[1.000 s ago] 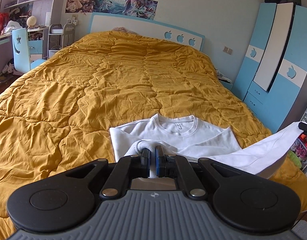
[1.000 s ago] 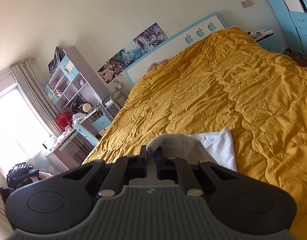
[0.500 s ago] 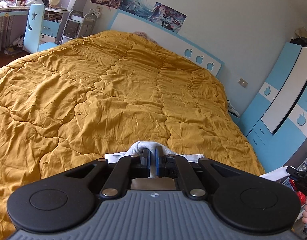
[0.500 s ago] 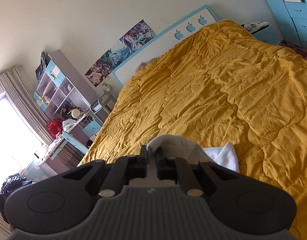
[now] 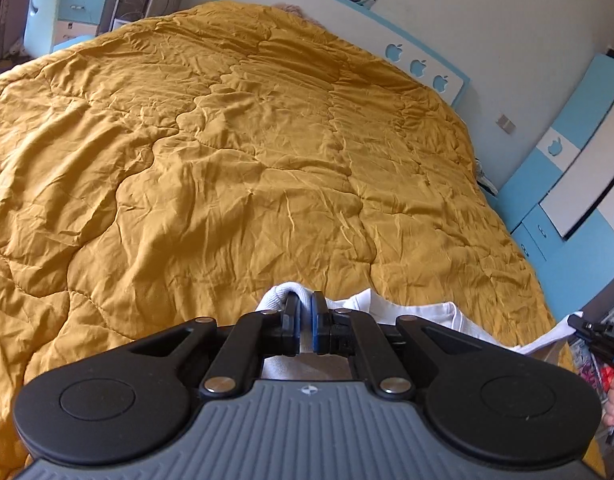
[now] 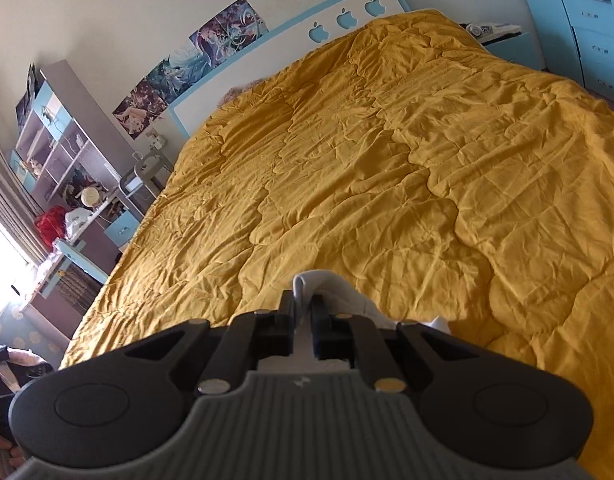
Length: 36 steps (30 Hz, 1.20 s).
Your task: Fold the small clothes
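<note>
With both sets of jaws clenched on cloth, the left gripper [image 5: 303, 312] pinches a bunched edge of the white garment [image 5: 411, 312], and the right gripper [image 6: 303, 308] pinches another fold of it. The garment lies at the near edge of the mustard quilt [image 5: 247, 168], probably stretched toward the right gripper, though most of it is hidden behind the gripper bodies.

Left gripper [image 5: 305, 312] and right gripper [image 6: 303, 310]: jaws clamped, angled downward.
</note>
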Motion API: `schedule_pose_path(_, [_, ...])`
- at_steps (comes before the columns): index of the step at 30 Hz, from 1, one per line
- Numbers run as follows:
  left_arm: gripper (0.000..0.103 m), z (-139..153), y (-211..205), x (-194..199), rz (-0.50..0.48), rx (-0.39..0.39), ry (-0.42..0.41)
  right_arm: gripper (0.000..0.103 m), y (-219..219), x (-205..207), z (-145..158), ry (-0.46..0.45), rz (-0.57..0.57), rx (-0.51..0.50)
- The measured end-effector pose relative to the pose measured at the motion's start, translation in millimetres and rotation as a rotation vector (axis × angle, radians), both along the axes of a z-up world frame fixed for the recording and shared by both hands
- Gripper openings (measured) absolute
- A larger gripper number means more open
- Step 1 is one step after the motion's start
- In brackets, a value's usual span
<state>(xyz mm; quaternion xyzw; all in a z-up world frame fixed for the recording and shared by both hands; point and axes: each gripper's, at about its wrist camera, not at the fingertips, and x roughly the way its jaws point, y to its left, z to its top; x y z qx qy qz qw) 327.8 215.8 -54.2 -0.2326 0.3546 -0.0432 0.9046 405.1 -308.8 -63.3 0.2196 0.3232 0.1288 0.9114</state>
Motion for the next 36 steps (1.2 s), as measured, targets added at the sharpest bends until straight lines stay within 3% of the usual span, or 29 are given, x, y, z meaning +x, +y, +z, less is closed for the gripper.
schedule_pose_path(1, [0.01,-4.2,4.7,6.4,0.031,-0.029,-0.002,0.005,2.6,9.9,-1.6,-0.001,-0.023,-0.031])
schedule_pose_path(2, [0.015,-9.6,11.0,13.5,0.096,-0.044,-0.006,0.016,4.3,17.4,-3.0,-0.008,-0.07,-0.068])
schedule_pose_path(3, [0.017,-13.7,14.5,16.4,0.163,-0.036,0.004,0.06,4.5,22.8,-4.3,-0.002,-0.155,-0.115])
schedule_pose_path(4, [0.029,-16.5,16.5,17.0,0.25,0.009,0.021,0.083,2.1,26.3,-6.7,0.021,-0.256,-0.143])
schedule_pose_path(5, [0.041,-17.6,18.1,16.3,0.337,0.088,0.035,0.077,-2.6,25.6,-10.2,0.029,-0.309,-0.124])
schedule_pose_path(6, [0.046,-18.7,17.6,12.3,0.37,0.154,0.035,0.074,-11.6,22.6,-16.1,0.029,-0.311,-0.053])
schedule_pose_path(9, [0.053,-21.6,16.6,-11.1,0.3,0.292,-0.011,0.076,-25.7,0.0,-29.8,0.036,-0.274,0.055])
schedule_pose_path(13, [0.054,-25.2,16.8,-59.4,0.147,0.273,-0.01,0.076,-43.2,-51.7,-49.8,0.064,-0.191,0.126])
schedule_pose_path(18, [0.054,-24.7,4.0,-139.7,-0.033,0.095,-0.047,0.077,-64.7,-129.1,-71.2,0.106,-0.119,0.284])
schedule_pose_path(20, [0.054,-29.9,-5.7,-175.6,-0.008,0.039,-0.072,0.077,-71.2,-161.3,-72.6,0.091,-0.123,0.322])
schedule_pose_path(22, [0.054,-38.6,-12.8,-201.5,0.004,-0.034,-0.045,0.078,-77.2,-185.2,-76.4,0.079,-0.138,0.369])
schedule_pose_path(25, [0.054,-49.8,-20.1,-227.5,0.006,-0.145,-0.022,0.079,-80.9,-211.7,-87.8,0.126,-0.156,0.456])
schedule_pose_path(27, [0.054,-60.0,-19.9,-236.5,0.024,-0.246,-0.025,0.079,-77.5,-226.3,-98.3,0.166,-0.146,0.536])
schedule_pose_path(31, [0.055,-103.8,-13.5,-240.2,0.112,-0.544,0.036,0.075,-61.1,-244.4,-129.4,0.211,-0.137,0.679])
schedule_pose_path(34, [0.055,-120.9,-11.2,-230.5,0.209,-0.6,0.024,0.073,-49.8,-250.0,-146.2,0.222,-0.191,0.712])
schedule_pose_path(36, [0.056,-128.4,-8.6,-219.9,0.267,-0.663,0.0,0.074,-44.6,-247.9,-156.8,0.216,-0.223,0.813])
